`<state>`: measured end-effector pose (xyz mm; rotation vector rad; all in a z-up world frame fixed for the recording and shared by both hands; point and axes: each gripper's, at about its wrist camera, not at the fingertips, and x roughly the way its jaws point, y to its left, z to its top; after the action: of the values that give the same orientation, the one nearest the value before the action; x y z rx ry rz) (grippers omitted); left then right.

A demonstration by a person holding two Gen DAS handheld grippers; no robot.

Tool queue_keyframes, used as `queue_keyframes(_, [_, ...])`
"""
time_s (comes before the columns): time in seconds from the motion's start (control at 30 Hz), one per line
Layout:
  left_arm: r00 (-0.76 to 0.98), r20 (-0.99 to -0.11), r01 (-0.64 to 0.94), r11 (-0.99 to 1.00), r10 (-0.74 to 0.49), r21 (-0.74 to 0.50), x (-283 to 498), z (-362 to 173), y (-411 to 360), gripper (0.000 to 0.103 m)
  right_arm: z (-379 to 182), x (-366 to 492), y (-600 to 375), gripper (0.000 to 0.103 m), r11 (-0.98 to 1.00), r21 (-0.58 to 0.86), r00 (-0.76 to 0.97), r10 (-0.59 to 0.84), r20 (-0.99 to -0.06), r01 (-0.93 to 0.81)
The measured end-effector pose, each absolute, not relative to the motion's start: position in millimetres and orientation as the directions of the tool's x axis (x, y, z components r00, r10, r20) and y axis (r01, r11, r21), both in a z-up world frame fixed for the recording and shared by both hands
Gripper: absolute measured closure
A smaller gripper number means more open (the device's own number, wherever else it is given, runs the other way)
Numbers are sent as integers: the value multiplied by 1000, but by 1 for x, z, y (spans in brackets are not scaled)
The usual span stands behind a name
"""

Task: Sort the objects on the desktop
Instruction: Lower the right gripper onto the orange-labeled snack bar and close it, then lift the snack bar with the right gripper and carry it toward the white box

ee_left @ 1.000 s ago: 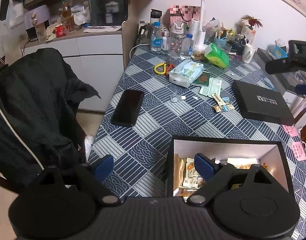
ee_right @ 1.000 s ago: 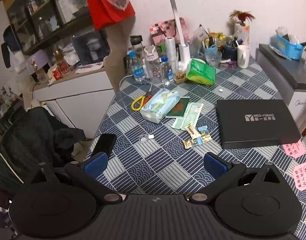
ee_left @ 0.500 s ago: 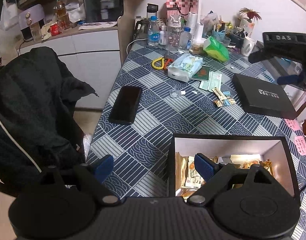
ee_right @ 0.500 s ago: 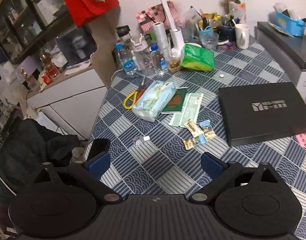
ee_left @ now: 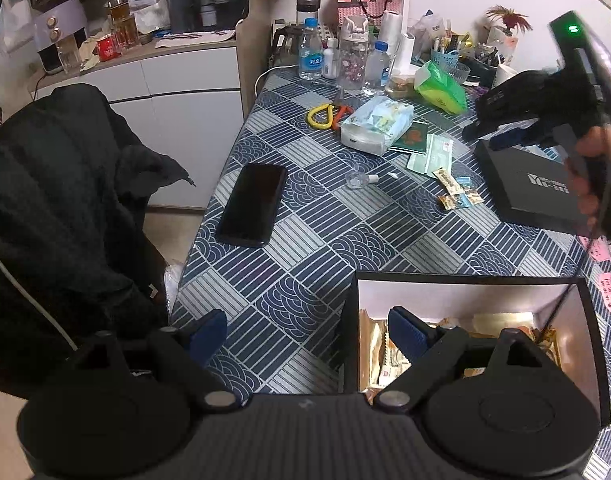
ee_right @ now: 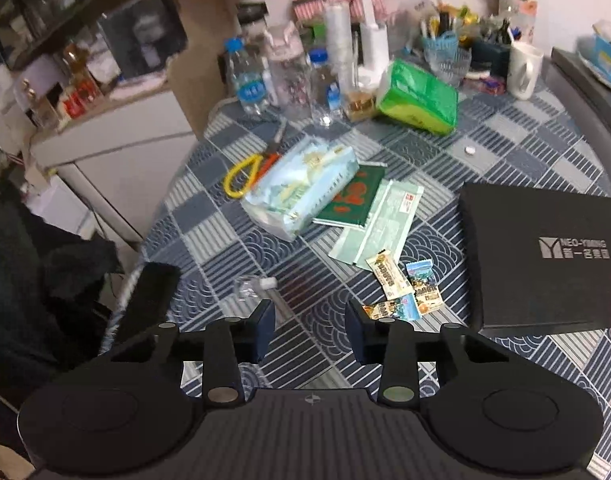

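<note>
Listing, left to right, the blue-and-white patterned tablecloth [ee_left: 313, 264] and its load: black slab smartphone [ee_left: 252, 204] near the left edge; small clear glass vial with white cap [ee_right: 252, 286]; yellow-handled scissors [ee_right: 245, 174]; pale blue soft tissue pack [ee_right: 301, 192], touching a dark green booklet with red emblem [ee_right: 351, 200]; pale green paper sleeve [ee_right: 379, 224] just beside the booklet; cluster of small printed snack sachets [ee_right: 405, 290]; flat black lidded box with silver logo [ee_right: 545, 260] at the right. Open black-walled storage box [ee_left: 477, 278], near edge, packets inside

Left gripper [ee_left: 307, 336]: jaws spread wide, nothing held, its right finger over the storage box's interior

Right gripper [ee_right: 309, 322]: jaws partly closed with a clear gap, nothing held, hovering near the sachets and vial
</note>
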<state>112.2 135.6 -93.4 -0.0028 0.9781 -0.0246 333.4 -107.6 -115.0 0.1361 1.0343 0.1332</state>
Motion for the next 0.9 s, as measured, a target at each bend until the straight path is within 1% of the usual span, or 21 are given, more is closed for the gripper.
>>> queue_keyframes(0.07, [553,-833,18,1000,-20,-11,116,-96,135,0,-129,348,-110,64,985,168,487,162,-858,-31])
queue_keyframes(0.2, [540,-842,16,1000,-19,-12,122,-101,131,0,-156,375,-111,62,994,107,446,107,-888,-25])
queue_keyframes(0.53, [511,-859,10,1000,-14,-11,135,-111,126,0,-212,425,-115,62,999,-9,382,4,-924,-32])
queue_keyframes(0.9, [481,-877,4,1000,-14,-14,148,-121,123,0,-243,448,-116,62,997,-56,357,-31,-934,-61])
